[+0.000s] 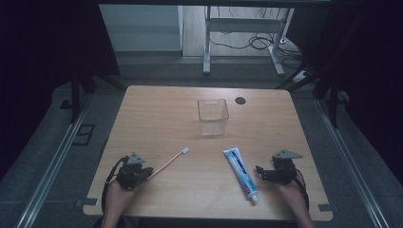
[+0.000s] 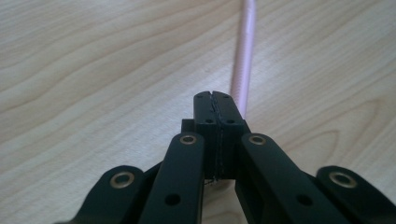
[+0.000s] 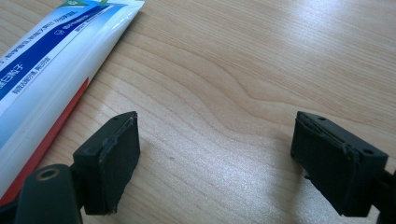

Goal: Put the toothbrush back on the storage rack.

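Now your left gripper [image 2: 215, 100] is clenched, with the toothbrush [image 2: 245, 56] just beside its tip; your right gripper [image 3: 215, 158] stands released beside the toothpaste [image 3: 51, 65].

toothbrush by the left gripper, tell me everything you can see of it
The thin pink toothbrush has a slim, plastic-looking handle and a small white head at its far end. It lies flat on the light wooden table, slanting from the left gripper up toward the table's middle. In the left gripper view its handle runs on past the jaws, which are closed together; whether they pinch its near end cannot be told.
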Demonstrator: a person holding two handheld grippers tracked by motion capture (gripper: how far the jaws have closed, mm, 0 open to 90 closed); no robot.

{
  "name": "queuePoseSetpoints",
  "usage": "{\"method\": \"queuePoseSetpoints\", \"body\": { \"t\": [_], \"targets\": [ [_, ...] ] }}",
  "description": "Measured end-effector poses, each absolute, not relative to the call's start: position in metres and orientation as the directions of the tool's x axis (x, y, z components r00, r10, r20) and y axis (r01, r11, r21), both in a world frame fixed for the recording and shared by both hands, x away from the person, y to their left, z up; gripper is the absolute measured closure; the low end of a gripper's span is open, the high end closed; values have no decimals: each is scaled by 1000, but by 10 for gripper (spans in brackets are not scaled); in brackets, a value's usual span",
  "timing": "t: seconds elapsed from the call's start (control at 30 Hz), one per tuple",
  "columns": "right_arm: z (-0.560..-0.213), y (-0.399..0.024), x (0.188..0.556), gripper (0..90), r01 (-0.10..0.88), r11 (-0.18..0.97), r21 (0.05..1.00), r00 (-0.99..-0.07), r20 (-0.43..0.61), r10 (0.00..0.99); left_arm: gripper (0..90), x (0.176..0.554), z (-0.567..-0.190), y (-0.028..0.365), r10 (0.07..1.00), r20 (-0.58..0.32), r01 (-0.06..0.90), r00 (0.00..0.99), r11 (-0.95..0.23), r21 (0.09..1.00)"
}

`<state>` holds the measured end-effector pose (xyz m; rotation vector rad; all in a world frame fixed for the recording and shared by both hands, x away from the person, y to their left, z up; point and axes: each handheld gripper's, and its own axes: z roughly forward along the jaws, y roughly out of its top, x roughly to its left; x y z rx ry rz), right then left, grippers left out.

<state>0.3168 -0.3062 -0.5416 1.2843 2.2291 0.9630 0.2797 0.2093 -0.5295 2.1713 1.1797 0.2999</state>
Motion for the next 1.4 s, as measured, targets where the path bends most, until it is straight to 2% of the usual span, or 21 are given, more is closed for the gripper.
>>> {"method": "queuePoseSetpoints", "body": {
  "t": [0.7,0.83,1.03,1.17,1.4],
  "targets": [
    [-542,-306,317,153,594,344,727,-503,3,864,889,270,-529,192,793,-113,669,599,-418,614],
    [-542,-306,317,153,594,344,727,-503,3,864,843,271,-527,194,803,-114,673,585,-402,621],
    [-542,-306,317,153,594,344,727,-503,3,864,701,272,-525,194,812,-98,678,575,-407,612],
    [-542,-306,317,153,594,344,727,-503,3,864,637,276,-520,192,816,-95,689,570,-411,597],
    [-542,-306,317,153,594,344,727,-503,3,864,571,282,-513,186,820,-106,700,563,-404,589]
  ]
}}
